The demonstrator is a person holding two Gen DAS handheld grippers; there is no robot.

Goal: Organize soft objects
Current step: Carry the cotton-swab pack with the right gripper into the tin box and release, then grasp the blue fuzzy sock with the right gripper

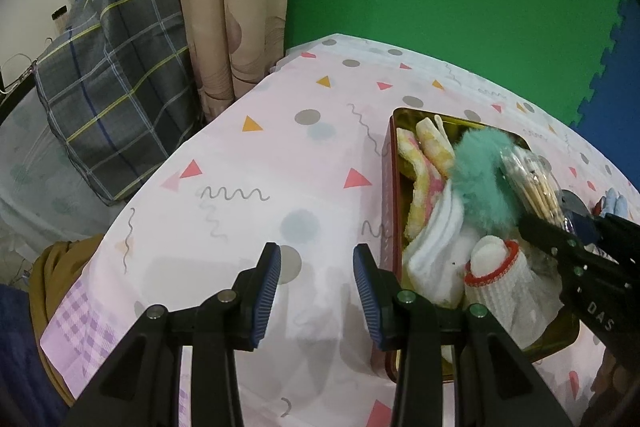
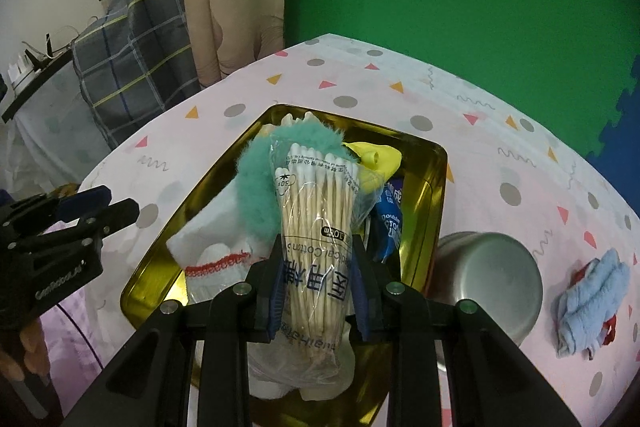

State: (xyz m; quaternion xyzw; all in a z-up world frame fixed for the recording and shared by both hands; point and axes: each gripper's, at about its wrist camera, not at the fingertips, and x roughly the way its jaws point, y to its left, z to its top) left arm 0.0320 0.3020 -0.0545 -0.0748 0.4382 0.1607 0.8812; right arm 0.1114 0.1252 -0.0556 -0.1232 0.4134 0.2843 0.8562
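A gold tin box (image 2: 420, 223) sits on the patterned tablecloth; it also shows in the left wrist view (image 1: 394, 163). It holds a teal fluffy scrunchie (image 2: 256, 195), white socks with a red band (image 2: 216, 259), yellow-pink cloths (image 1: 424, 163) and a yellow item (image 2: 380, 155). My right gripper (image 2: 318, 287) is shut on a plastic bag of cotton swabs (image 2: 316, 227) and holds it above the box. My left gripper (image 1: 316, 279) is open and empty, left of the box above the cloth.
A metal cup (image 2: 492, 279) lies right of the box. A light blue cloth with red (image 2: 588, 303) lies further right. A blue packet (image 2: 390, 219) is in the box. A plaid-covered object (image 1: 112, 99) and curtain (image 1: 232, 7) stand beyond the table's left edge.
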